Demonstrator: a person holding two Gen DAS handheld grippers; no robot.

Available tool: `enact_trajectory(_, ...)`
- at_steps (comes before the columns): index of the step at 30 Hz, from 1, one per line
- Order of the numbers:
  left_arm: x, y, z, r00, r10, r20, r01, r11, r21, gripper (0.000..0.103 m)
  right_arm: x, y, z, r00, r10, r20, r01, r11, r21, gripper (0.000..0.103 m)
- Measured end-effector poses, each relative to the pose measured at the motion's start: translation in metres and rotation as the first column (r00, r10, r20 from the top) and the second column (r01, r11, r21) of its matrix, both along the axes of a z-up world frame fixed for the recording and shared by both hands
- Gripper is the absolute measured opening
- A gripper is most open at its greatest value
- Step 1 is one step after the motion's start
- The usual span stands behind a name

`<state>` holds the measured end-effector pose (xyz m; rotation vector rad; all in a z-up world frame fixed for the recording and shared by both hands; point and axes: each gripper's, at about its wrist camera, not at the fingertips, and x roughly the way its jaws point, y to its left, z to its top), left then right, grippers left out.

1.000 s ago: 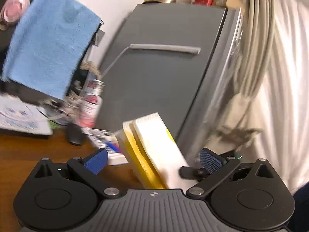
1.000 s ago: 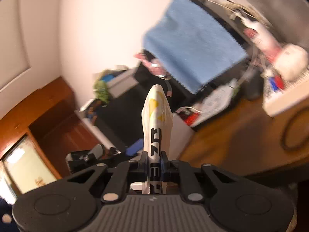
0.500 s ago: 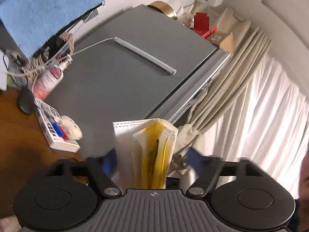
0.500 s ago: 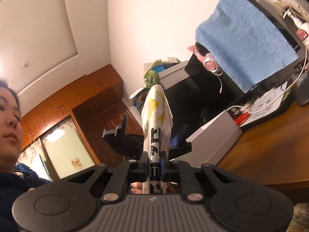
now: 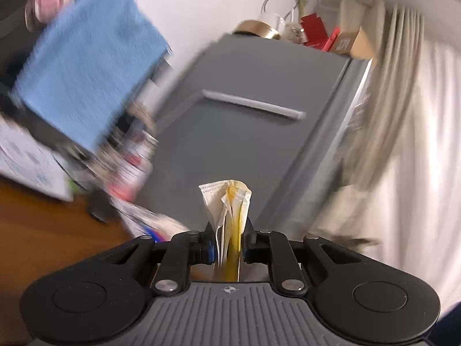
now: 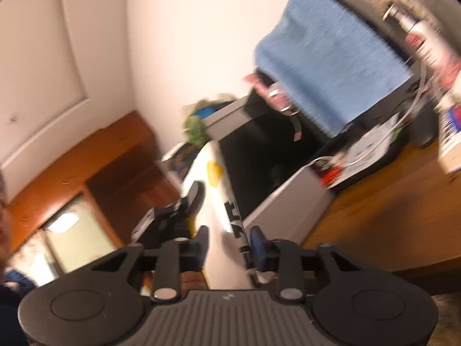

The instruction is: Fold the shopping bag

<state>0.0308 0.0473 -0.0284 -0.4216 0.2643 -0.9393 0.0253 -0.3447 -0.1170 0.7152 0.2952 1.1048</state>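
The shopping bag, white and yellow plastic folded into a narrow bundle, sticks up between the fingers of my left gripper, which is shut on it. In the right wrist view the same bag is a long white strip with black letters and a yellow patch. It runs between the fingers of my right gripper, which stand apart and open, with the bag leaning towards the right-hand finger. Further up the strip the left gripper shows as a dark blurred shape at the bag's left side.
A grey fridge with boxes on top stands ahead, and pale curtains hang to its right. A blue towel hangs over clutter on a wooden table. A grey box sits on the wooden table. A person is at the left edge.
My left gripper went from open around the bag to shut on it. My right gripper, shut on the bag before, has opened. Both cameras swung, and the views are blurred.
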Motion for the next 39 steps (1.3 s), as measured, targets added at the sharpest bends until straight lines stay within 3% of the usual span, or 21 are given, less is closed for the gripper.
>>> enact_trajectory(2,-0.012,-0.012,0.006,0.984,0.131,0.124,-0.149,0.978,0.149,0.015,-0.003,0.004,0.012,0.997,-0.075,0.001,0.075,0.993,-0.088,0.062)
enact_trajectory(3,-0.018,-0.021,0.007,0.963,0.180,0.201,-0.224,0.948,0.226,0.015,-0.005,0.009,0.021,0.994,-0.113,0.010,0.113,0.983,-0.148,0.067)
enact_trajectory(5,-0.028,-0.038,0.007,0.904,0.246,0.351,-0.370,0.860,0.350,0.015,-0.009,0.018,0.037,0.982,-0.185,0.032,0.187,0.946,-0.264,0.073)
enact_trajectory(6,-0.030,-0.045,0.005,0.880,0.256,0.401,-0.417,0.821,0.390,0.015,-0.011,0.023,0.045,0.974,-0.220,0.048,0.224,0.920,-0.321,0.081)
enact_trajectory(9,-0.035,-0.060,-0.006,0.831,0.236,0.504,-0.489,0.742,0.458,0.016,-0.017,0.046,0.067,0.936,-0.330,0.119,0.344,0.795,-0.500,0.087)
enact_trajectory(12,-0.039,-0.071,-0.018,0.791,0.204,0.577,-0.539,0.679,0.499,0.016,-0.023,0.068,0.088,0.887,-0.413,0.205,0.441,0.630,-0.639,0.100)
enact_trajectory(17,-0.047,-0.086,-0.038,0.664,0.140,0.734,-0.671,0.544,0.503,0.016,-0.013,0.075,0.108,0.897,-0.408,0.170,0.424,0.687,-0.590,0.103)
enact_trajectory(22,-0.050,-0.094,-0.049,0.586,0.087,0.806,-0.734,0.479,0.482,0.016,-0.004,0.082,0.129,0.907,-0.400,0.135,0.406,0.739,-0.537,0.102)
enact_trajectory(24,-0.051,-0.096,-0.054,0.553,0.056,0.831,-0.758,0.447,0.475,0.016,0.001,0.085,0.136,0.912,-0.395,0.111,0.393,0.764,-0.511,0.095)
enact_trajectory(26,-0.051,-0.098,-0.056,0.527,0.017,0.850,-0.773,0.425,0.471,0.016,0.017,0.079,0.135,0.931,-0.359,-0.060,0.302,0.855,-0.421,0.088)
enact_trajectory(28,-0.051,-0.100,-0.058,0.507,-0.010,0.862,-0.785,0.406,0.467,0.016,0.035,0.076,0.131,0.926,-0.296,-0.234,0.211,0.920,-0.331,0.086)
enact_trajectory(29,-0.050,-0.101,-0.059,0.498,-0.022,0.867,-0.792,0.394,0.465,0.016,0.043,0.074,0.127,0.907,-0.276,-0.318,0.188,0.942,-0.279,0.077)
enact_trajectory(31,-0.048,-0.103,-0.061,0.481,-0.041,0.876,-0.807,0.369,0.461,0.016,0.055,0.078,0.122,0.879,-0.260,-0.401,0.170,0.954,-0.248,0.064)
enact_trajectory(33,-0.047,-0.104,-0.064,0.464,-0.067,0.883,-0.822,0.341,0.457,0.016,0.066,0.083,0.117,0.846,-0.243,-0.475,0.154,0.964,-0.218,0.039)
enact_trajectory(36,-0.046,-0.107,-0.068,0.445,-0.105,0.890,-0.837,0.306,0.454,0.016,0.073,0.094,0.115,0.833,-0.251,-0.493,0.138,0.957,-0.255,0.037)
enact_trajectory(39,-0.045,-0.107,-0.068,0.442,-0.119,0.889,-0.839,0.295,0.457,0.016,0.074,0.102,0.113,0.825,-0.259,-0.503,0.127,0.951,-0.281,0.039)
